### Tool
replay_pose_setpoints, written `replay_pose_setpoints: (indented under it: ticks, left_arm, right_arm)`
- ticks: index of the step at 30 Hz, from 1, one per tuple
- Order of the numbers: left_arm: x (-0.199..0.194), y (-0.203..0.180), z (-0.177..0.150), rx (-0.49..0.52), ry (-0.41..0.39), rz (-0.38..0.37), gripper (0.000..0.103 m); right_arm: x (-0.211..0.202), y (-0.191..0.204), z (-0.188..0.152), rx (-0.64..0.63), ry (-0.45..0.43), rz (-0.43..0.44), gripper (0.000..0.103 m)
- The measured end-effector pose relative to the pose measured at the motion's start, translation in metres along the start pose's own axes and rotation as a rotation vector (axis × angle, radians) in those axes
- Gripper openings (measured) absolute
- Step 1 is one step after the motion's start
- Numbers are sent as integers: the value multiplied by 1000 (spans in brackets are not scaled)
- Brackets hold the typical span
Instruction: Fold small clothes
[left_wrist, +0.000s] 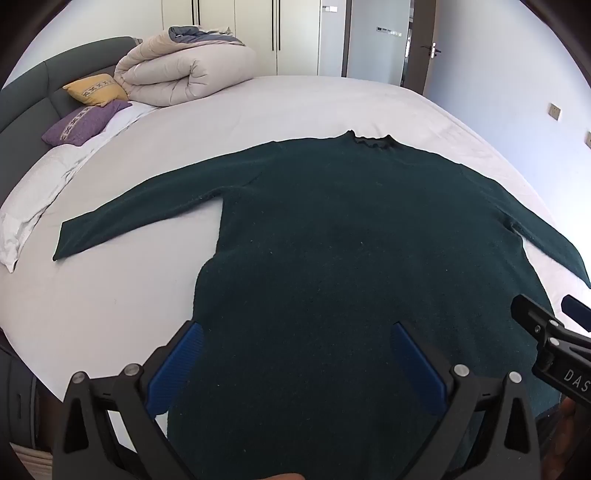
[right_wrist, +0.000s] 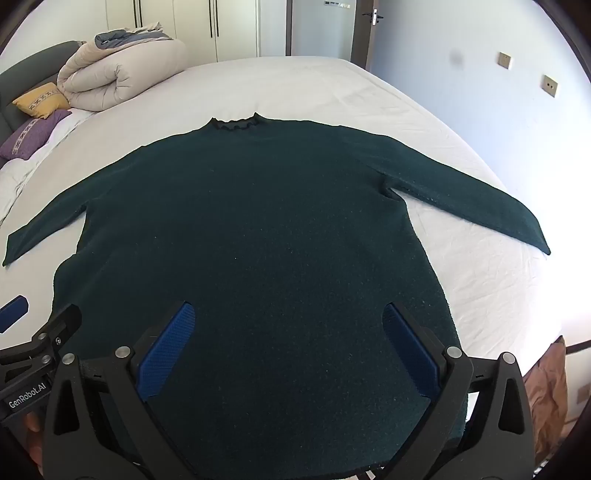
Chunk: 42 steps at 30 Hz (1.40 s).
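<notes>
A dark green long-sleeved sweater (left_wrist: 332, 240) lies flat on the white bed, collar at the far side, both sleeves spread out to the sides; it also shows in the right wrist view (right_wrist: 258, 229). My left gripper (left_wrist: 295, 332) is open and empty above the sweater's lower left part, near the hem. My right gripper (right_wrist: 288, 314) is open and empty above the lower right part. Each gripper shows at the edge of the other's view: the right one (left_wrist: 543, 314) and the left one (right_wrist: 40, 314), both with jaws apart.
The white bed sheet (left_wrist: 129, 295) surrounds the sweater. A rolled beige duvet (left_wrist: 184, 74) and yellow (left_wrist: 98, 88) and purple (left_wrist: 85, 122) pillows lie at the headboard, far left. A wall with switches and a door stand to the right.
</notes>
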<state>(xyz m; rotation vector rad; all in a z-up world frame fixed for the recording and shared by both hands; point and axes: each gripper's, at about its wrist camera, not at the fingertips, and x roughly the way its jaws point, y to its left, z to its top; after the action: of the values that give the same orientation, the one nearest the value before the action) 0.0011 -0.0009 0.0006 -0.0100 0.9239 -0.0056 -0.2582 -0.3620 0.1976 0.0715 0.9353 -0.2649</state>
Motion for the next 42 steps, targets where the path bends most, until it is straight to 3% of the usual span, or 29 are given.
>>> replay_pose_setpoints:
  ticks: [42]
  left_arm:
    - [3,-2,-5,-2,-3,-4,103]
  right_arm:
    - [2,10,-8,-7,20,-8,103]
